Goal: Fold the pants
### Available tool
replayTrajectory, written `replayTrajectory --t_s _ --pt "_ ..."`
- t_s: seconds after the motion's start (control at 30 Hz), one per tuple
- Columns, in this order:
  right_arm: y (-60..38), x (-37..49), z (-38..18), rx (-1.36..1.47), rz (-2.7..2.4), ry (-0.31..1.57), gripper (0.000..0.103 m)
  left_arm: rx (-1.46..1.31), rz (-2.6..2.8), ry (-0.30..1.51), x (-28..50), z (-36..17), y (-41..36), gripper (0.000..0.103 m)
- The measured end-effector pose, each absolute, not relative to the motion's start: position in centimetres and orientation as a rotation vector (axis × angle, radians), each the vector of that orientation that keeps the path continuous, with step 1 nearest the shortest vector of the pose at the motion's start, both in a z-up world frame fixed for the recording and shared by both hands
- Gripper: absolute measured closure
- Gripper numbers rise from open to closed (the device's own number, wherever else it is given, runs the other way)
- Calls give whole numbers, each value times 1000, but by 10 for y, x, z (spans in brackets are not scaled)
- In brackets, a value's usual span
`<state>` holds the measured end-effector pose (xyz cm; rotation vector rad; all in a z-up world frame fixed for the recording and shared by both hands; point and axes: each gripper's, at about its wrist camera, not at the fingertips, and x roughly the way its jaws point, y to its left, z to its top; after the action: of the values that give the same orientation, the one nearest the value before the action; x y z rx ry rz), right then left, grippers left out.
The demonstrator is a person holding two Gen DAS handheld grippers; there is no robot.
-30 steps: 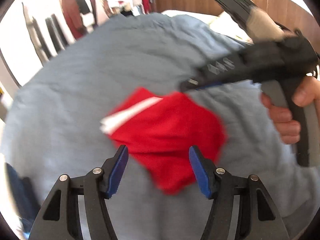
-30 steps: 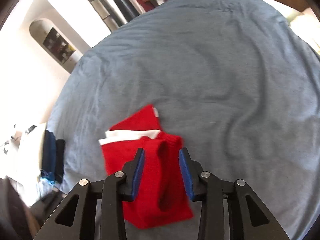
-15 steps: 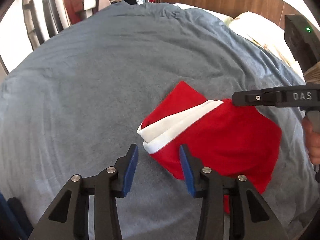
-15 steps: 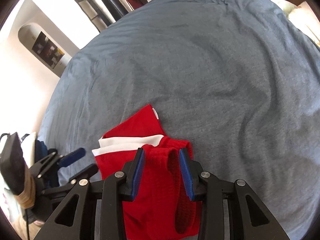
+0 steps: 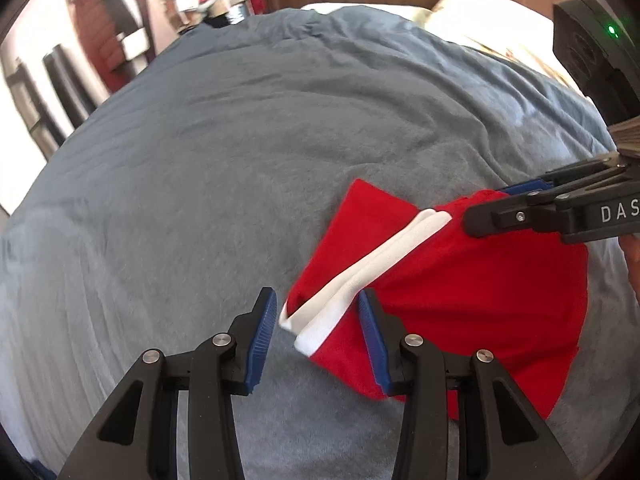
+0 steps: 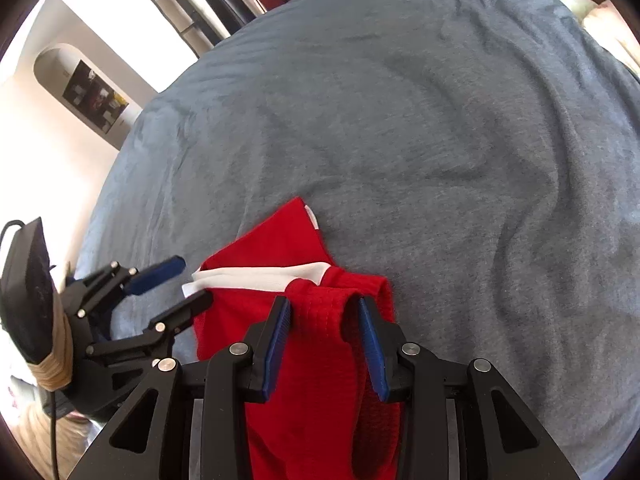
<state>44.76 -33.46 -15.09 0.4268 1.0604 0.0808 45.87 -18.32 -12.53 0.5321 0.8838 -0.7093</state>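
Folded red pants (image 5: 472, 300) with a white side stripe (image 5: 384, 264) lie on a grey-blue bed cover (image 5: 200, 200). My left gripper (image 5: 318, 340) stands open around the striped near-left corner, with a gap between the left pad and the cloth. From the right wrist view the left gripper (image 6: 178, 290) brackets that same white corner (image 6: 192, 286). My right gripper (image 6: 325, 340) is shut on a raised fold of the red pants (image 6: 320, 320). In the left wrist view the right gripper (image 5: 490, 206) grips the far right edge.
The bed cover (image 6: 440, 140) spreads wide and wrinkled beyond the pants. A pale pillow (image 5: 480, 20) and wooden headboard lie at the far end. Hanging clothes (image 5: 120, 32) and a wall niche (image 6: 92, 92) stand off the bed's left side. A hand (image 5: 632, 264) holds the right gripper.
My left gripper has moved left from over the middle of the pants to the white-striped corner, and its jaws have narrowed. The right gripper sank slightly, still holding the red fold.
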Motion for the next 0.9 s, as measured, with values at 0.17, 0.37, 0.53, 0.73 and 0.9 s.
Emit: replayTrajectory --t_s 0.17,0.37,0.53,0.73,0.9 --pt "-336 446 -156 427 58 1065 66 585 -735 907 463 -137 -190 61" --pt "-336 452 -161 388 35 1059 57 548 -743 960 471 -143 -187 69" --pt "-341 463 -173 411 50 1073 57 525 -746 991 476 -148 -185 73" --pt "-348 467 -183 452 70 1092 56 497 -763 1010 471 -148 -184 92" --pt "-327 457 -161 286 105 1055 78 449 -738 1000 463 -131 -173 93"
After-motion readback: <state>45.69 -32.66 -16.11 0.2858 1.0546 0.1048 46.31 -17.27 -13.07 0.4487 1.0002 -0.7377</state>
